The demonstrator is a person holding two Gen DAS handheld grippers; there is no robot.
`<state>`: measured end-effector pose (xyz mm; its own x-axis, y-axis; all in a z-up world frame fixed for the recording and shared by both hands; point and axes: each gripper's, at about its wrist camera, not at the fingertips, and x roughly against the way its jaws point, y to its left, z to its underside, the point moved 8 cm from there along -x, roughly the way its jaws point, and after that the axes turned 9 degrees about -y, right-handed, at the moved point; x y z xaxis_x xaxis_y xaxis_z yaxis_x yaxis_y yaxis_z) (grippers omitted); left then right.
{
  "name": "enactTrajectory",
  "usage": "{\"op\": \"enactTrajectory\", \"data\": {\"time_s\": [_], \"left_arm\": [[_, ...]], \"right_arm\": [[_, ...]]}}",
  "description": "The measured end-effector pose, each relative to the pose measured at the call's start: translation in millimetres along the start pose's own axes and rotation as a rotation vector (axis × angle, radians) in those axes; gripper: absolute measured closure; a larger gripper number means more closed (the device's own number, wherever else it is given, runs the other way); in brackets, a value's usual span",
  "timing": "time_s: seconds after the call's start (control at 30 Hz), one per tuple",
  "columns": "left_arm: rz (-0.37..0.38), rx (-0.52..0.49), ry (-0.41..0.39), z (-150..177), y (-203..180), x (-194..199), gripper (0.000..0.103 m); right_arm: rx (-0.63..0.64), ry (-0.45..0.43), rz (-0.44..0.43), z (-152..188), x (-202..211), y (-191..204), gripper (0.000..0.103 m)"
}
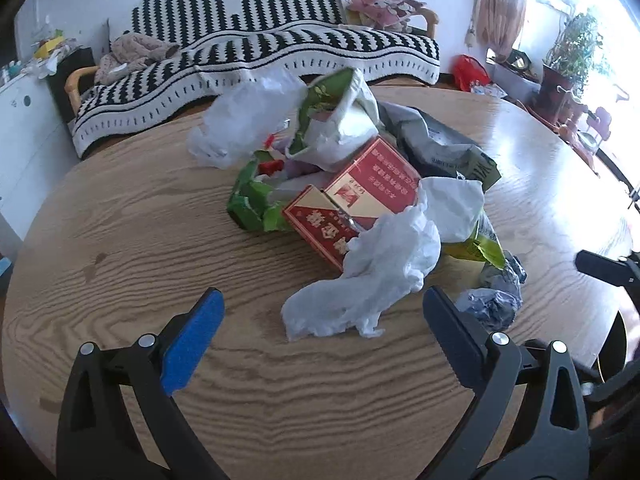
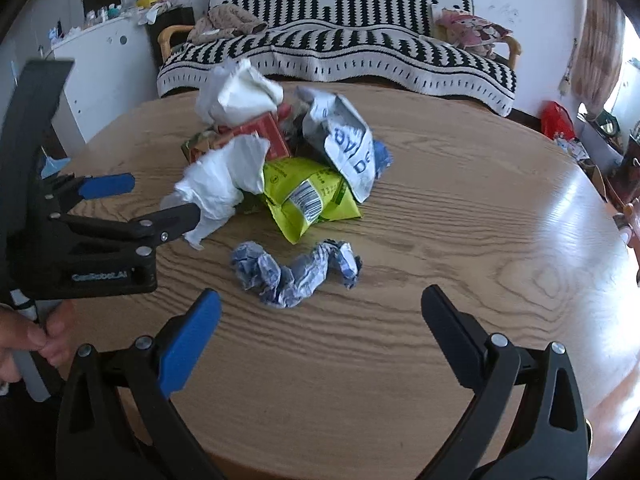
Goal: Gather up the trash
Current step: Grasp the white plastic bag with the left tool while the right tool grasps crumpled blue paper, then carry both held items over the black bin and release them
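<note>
A pile of trash lies mid-table: a red carton [image 1: 352,200], green snack bags [image 1: 256,204], a yellow-green bag [image 2: 308,196], a grey printed pouch [image 2: 344,140], crumpled white plastic [image 1: 368,276] and a twisted blue-grey wrapper [image 2: 296,268]. My left gripper [image 1: 322,312] is open, just short of the white plastic, its jaws either side of it. It also shows in the right wrist view [image 2: 156,200], open beside the white plastic [image 2: 224,184]. My right gripper [image 2: 320,312] is open and empty, just short of the blue-grey wrapper.
The round wooden table [image 1: 160,240] has a striped sofa [image 1: 280,40] behind it. A white cabinet [image 2: 100,60] stands at the left. Plants and a red bag [image 1: 470,72] sit near the bright window at the right.
</note>
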<state>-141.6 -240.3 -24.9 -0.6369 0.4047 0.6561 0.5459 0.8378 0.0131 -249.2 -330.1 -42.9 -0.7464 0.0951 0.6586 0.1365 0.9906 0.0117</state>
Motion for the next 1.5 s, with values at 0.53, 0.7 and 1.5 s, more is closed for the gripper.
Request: {"op": "enactTrajectory", "data": {"time_s": [0.53, 0.7, 1.5], "left_arm": [[0.053, -0.05, 0.065, 6.4, -13.6, -25.2, 0.063], [0.064, -0.062, 0.052, 9.0, -19.4, -14.9, 0.082], [0.203, -0.092, -0.064, -26.4, -99.1, 55.7, 0.085]], "right_arm": [[0.033, 0.04, -0.057, 2.8, -47.9, 7.8, 0.064], [0.051, 0.028, -0.07, 2.5, -38.3, 9.8, 0.07], [-0.161, -0.138, 0.155, 13.5, 114.7, -134.7, 0.07]]}}
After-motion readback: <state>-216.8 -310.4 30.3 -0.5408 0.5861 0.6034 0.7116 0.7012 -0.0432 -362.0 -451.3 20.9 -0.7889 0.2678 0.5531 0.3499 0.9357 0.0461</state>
